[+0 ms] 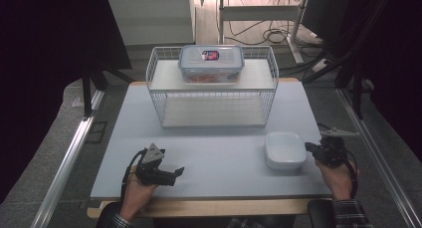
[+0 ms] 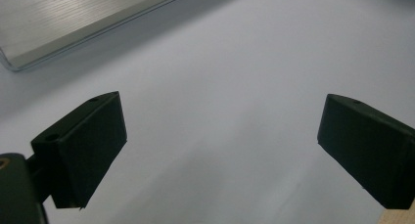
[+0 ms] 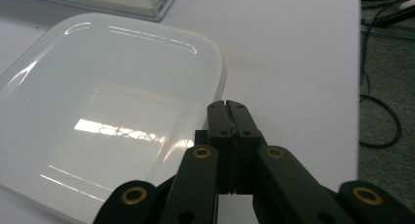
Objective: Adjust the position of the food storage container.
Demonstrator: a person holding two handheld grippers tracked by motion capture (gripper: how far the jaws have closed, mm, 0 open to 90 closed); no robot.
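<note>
Lid (image 1: 285, 149) lies flat on the desk (image 1: 219, 153), near the wire rack's (image 1: 213, 91) right front corner, rounded, nearly square, without a clear long axis. Right gripper (image 3: 228, 106), jaws pressed together on nothing, sits just beside its right edge. Left gripper (image 2: 220, 150), jaws spread, rests well apart from the lid.

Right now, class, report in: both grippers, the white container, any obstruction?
Left gripper open, empty, over bare table. Right gripper shut, empty, beside the white square plastic container. Nothing between them.
</note>
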